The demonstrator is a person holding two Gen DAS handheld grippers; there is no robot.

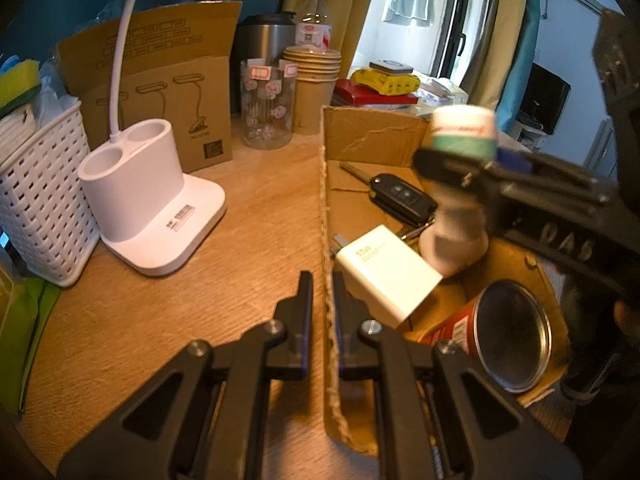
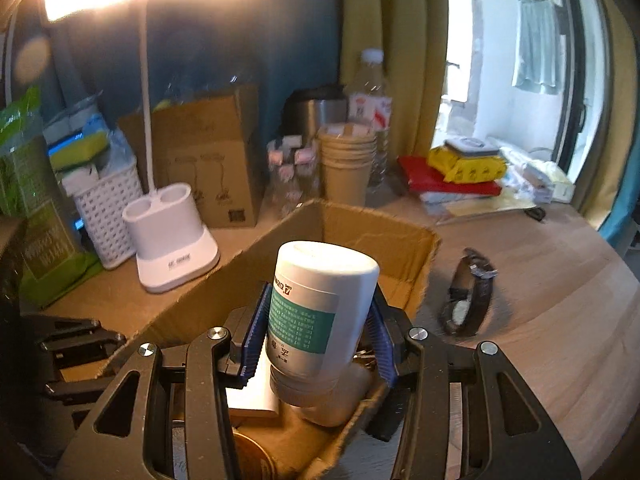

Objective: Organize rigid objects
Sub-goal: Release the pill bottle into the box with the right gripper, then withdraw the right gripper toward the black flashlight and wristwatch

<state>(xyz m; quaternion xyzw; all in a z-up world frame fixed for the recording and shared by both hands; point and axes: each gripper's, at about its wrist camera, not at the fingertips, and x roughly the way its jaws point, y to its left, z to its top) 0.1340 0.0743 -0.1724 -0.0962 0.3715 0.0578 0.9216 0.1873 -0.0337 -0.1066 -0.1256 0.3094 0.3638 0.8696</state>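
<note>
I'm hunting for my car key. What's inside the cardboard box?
Inside the open brown cardboard box: black car key fob, white charger plug, red metal-ended can, white bottle. The right tool's bottle hides part of the floor.

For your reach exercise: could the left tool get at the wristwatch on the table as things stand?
Probably not directly. The left tool is clamped on the cardboard box wall, and the wristwatch lies beyond the box's far side, with the right tool holding a white bottle between.

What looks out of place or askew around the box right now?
The wristwatch lies on the table outside the cardboard box, not sorted. In the box a red can lies on its side. The right gripper holds the white bottle tilted.
</note>
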